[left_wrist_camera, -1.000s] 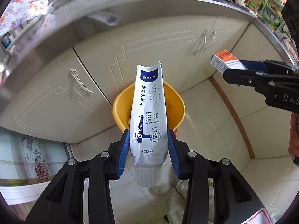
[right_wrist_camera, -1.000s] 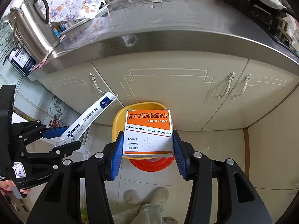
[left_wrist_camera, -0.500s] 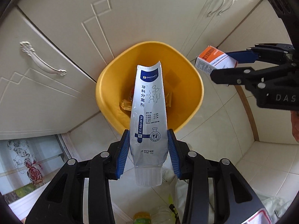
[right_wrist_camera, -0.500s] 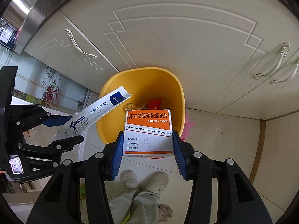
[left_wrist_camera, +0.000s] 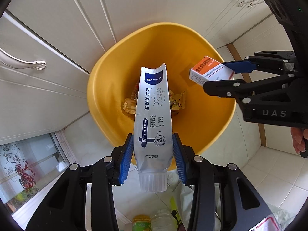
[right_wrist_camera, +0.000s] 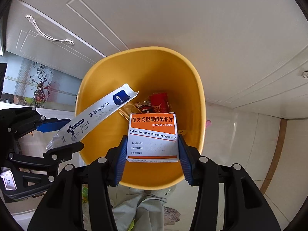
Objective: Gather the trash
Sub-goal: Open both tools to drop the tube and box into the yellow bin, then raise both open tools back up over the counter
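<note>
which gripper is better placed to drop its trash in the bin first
Right, probably. The right gripper holds the medicine box fully over the yellow bin, while the left gripper grips the tube at the rim.

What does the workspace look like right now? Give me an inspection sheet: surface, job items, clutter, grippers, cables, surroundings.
Surface: pale tiled floor.
Job's things: round yellow plastic trash bin on the floor, with crumpled yellow wrappers and a red packet at its bottom; silver-white squeezed tube with blue label and orange-and-white cardboard medicine box, both held above the bin's opening.
Clutter: small jars and pale cloth on the floor.
Grippers: left hand-held gripper shut on the tube; right hand-held gripper shut on the box.
Cables: nothing seen.
Surroundings: cream cabinet doors with silver handles; floral glass panel.
</note>
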The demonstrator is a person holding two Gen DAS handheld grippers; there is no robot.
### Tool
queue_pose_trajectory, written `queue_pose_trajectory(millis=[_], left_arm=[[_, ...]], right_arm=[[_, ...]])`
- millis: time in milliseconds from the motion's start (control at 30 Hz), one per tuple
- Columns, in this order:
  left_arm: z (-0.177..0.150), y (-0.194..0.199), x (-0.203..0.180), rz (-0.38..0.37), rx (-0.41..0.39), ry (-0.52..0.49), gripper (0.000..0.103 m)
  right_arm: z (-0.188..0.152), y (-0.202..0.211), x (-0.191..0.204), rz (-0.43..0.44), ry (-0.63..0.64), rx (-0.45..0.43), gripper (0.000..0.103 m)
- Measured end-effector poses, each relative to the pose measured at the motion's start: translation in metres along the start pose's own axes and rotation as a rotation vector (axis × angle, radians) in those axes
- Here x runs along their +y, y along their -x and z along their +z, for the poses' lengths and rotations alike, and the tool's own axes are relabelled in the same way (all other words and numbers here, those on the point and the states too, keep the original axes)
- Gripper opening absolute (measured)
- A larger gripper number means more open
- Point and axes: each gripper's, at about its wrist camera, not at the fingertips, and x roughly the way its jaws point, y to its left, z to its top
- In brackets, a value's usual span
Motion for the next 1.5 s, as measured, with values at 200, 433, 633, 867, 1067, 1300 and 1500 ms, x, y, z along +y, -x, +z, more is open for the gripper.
queue_pose_trajectory(millis=[200, 433, 633, 867, 1067, 1300, 1500], left_arm=[[0.002, -0.010, 0.006, -0.022, 0.019, 0.013, 0.040], [0.002, -0.008, 0.009, -0.035, 0.009, 0.035, 0.060], [0.002, -0.003, 0.006, -0.038, -0.001, 0.029, 0.060], [0.002, 0.004, 0.006, -0.032, -0.010, 0.038, 0.060], [-0.003, 0.016, 0.005, -0.024, -0.024, 0.047, 0.060], [-0.014, 0.044, -0.001, -0.008, -0.053, 0.077, 0.060], [-0.028, 0.087, -0.013, 0.087, -0.129, 0.127, 0.061]], right_arm=[[0.006, -0.010, -0.001, 0.013, -0.021, 0.005, 0.052], [0.007, -0.003, -0.006, 0.033, -0.053, -0.019, 0.070], [0.008, 0.001, -0.005, 0.042, -0.070, -0.041, 0.070], [0.005, 0.013, -0.009, 0.046, -0.080, -0.058, 0.070], [-0.002, 0.033, -0.004, 0.061, -0.084, -0.082, 0.070], [-0.013, 0.070, 0.009, 0.054, -0.075, -0.135, 0.070], [-0.030, 0.124, 0.027, -0.068, -0.046, -0.216, 0.070]])
